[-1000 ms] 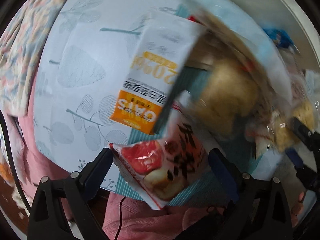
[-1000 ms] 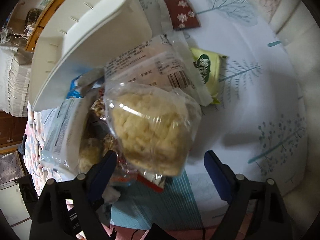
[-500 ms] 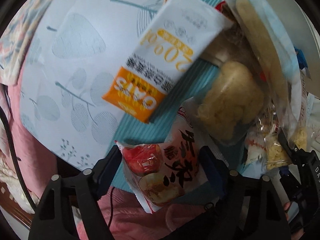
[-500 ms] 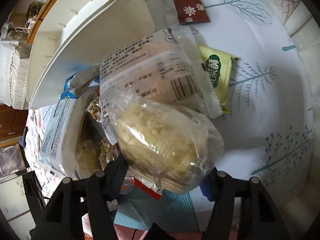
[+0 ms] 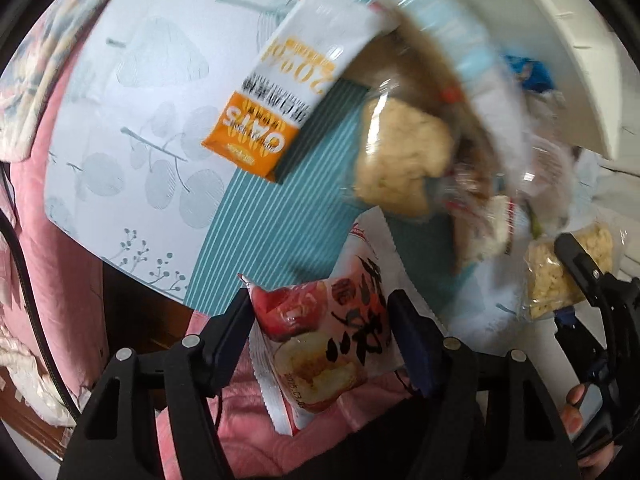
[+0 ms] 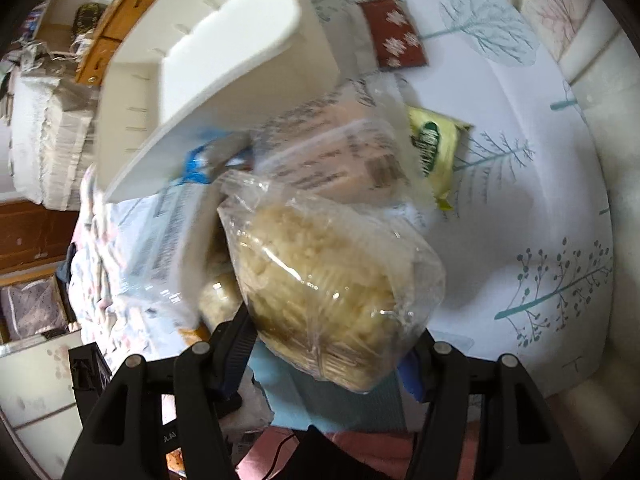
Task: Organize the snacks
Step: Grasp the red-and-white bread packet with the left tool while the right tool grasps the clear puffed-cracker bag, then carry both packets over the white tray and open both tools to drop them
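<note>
A red snack packet (image 5: 332, 332) with a bread picture lies over the table's near edge. My left gripper (image 5: 322, 320) has it between its fingers; the jaws are closing and both pads touch its sides. An orange-and-white oats packet (image 5: 280, 108) lies beyond it on the cloth. My right gripper (image 6: 328, 344) is shut on a clear bag of pale puffed snack (image 6: 332, 280), held above the pile of packets. The left wrist view shows that bag (image 5: 560, 276) at its right edge.
A white basket (image 6: 224, 52) stands tilted behind the pile. A maroon packet (image 6: 394, 34) and a green packet (image 6: 434, 152) lie on the leaf-print tablecloth (image 6: 540, 200). A large labelled clear packet (image 6: 340, 148) tops the pile. Pink clothing (image 5: 248, 420) lies below the table edge.
The left jaws have narrowed onto the red packet as the gripper came down to it. The right jaws shut on the clear bag and raised it off the pile.
</note>
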